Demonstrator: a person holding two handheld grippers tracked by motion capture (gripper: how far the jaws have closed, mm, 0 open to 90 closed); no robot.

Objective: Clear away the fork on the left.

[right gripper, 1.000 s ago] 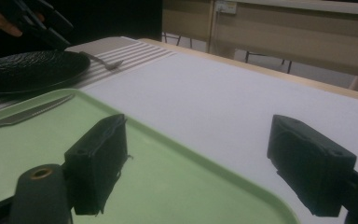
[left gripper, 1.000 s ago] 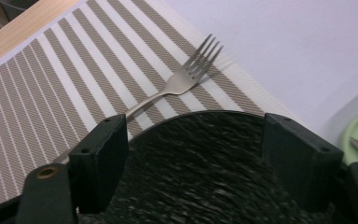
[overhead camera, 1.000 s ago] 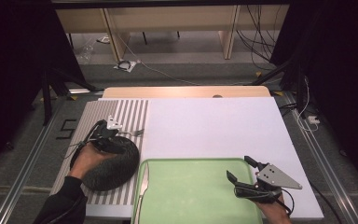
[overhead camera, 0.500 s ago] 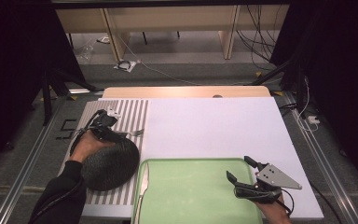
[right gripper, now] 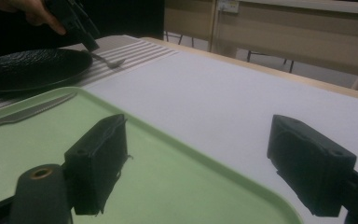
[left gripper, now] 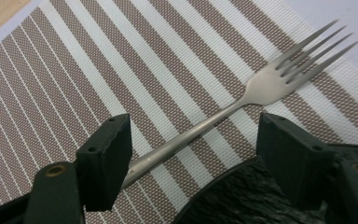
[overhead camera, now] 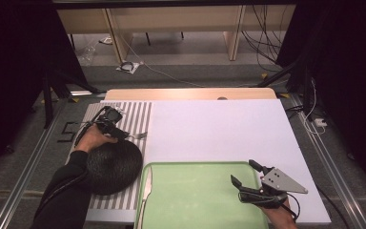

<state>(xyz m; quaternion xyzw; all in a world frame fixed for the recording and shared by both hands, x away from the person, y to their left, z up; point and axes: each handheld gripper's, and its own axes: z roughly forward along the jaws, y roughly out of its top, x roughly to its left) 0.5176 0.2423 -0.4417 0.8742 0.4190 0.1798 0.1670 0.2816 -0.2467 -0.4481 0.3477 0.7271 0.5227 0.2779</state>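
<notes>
- Since a second ago, left gripper (overhead camera: 119, 129) has slid off the plate (overhead camera: 112, 164) toward the fork (left gripper: 242, 100) on the striped mat (left gripper: 74, 70).
- Its fingers (left gripper: 105, 161) stand wide, astride the handle; probably not yet touching.
- Close low on the handle, clear of the plate rim alongside.
- Right gripper (overhead camera: 248, 179), wide and empty, waits over the tray (overhead camera: 195, 200); the knife (overhead camera: 145, 188) sits on its edge.

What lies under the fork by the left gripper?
The fork lies on the striped placemat; its handle end runs beside the black plate, between the left gripper's open jaws. The handle's tip is hidden behind one jaw.
</notes>
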